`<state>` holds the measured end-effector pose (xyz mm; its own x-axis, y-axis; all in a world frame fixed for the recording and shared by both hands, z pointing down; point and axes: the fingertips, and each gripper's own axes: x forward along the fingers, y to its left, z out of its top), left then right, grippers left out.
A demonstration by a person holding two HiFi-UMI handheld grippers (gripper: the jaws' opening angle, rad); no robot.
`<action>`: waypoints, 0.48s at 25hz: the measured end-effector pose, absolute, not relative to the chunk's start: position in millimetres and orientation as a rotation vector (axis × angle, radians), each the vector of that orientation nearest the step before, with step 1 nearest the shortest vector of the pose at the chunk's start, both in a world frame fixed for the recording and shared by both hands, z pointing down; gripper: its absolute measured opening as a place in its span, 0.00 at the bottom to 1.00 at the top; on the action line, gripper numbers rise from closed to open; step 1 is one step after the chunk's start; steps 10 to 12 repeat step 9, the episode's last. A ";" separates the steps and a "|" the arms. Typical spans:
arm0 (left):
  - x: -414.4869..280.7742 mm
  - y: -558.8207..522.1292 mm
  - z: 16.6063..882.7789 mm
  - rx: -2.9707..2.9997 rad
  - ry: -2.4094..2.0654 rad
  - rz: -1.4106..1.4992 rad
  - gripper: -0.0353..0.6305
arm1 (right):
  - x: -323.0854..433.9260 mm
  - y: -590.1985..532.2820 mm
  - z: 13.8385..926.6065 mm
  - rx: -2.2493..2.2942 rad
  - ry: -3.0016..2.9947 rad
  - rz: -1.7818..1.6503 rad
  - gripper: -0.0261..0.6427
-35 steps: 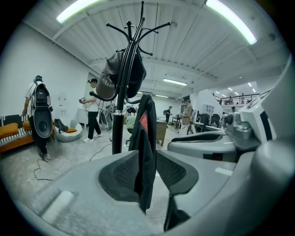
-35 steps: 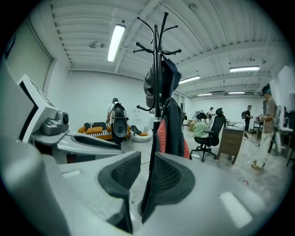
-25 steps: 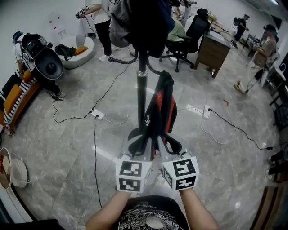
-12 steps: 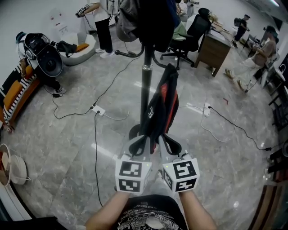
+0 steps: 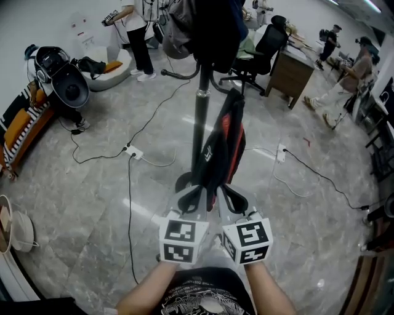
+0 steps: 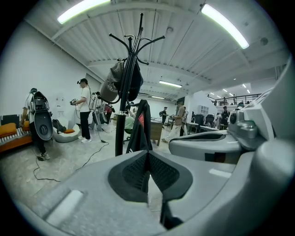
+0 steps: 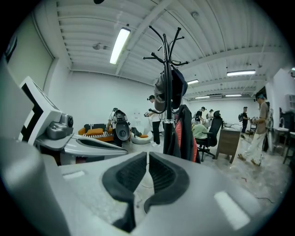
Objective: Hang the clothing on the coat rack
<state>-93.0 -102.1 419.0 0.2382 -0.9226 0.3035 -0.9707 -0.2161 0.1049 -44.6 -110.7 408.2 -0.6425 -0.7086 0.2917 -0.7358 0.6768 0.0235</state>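
Left gripper [image 6: 147, 156] and right gripper [image 7: 147, 157] sit side by side at the near edge, each with its jaws pressed together on nothing. Just beyond them, the black-and-red jacket [image 5: 220, 147] hangs on the right side of the coat rack [image 5: 198, 132].

Bright, even indoor light came from ceiling tubes [image 6: 83, 10], pale glare streaked the polished floor [image 5: 92, 184], shadows were faint, rack [image 6: 120, 133] stood dark against the ceiling, fisheye bending was strong at the edges, gripper views had black corners and soft foregrounds.
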 end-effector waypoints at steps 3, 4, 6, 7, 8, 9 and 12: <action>-92.7 -101.8 418.6 2.245 -1.767 0.254 0.06 | -44.7 -110.3 406.9 1.155 -2.615 0.135 0.06; -92.9 -101.2 418.1 2.246 -1.767 0.253 0.06 | -44.7 -109.7 406.4 1.155 -2.614 0.133 0.06; -93.3 -100.0 417.1 2.247 -1.767 0.254 0.06 | -44.7 -108.4 406.4 1.155 -2.611 0.133 0.06; -93.8 -99.3 417.0 2.247 -1.767 0.255 0.06 | -45.0 -107.7 406.6 1.155 -2.610 0.135 0.06; -94.5 -98.6 417.0 2.246 -1.767 0.256 0.06 | -45.5 -106.9 406.9 1.154 -2.609 0.137 0.06; -95.4 -97.8 417.1 2.245 -1.767 0.257 0.06 | -46.0 -106.1 407.2 1.153 -2.609 0.140 0.06; -95.4 -97.8 417.1 2.245 -1.767 0.257 0.06 | -46.0 -106.1 407.2 1.153 -2.609 0.140 0.06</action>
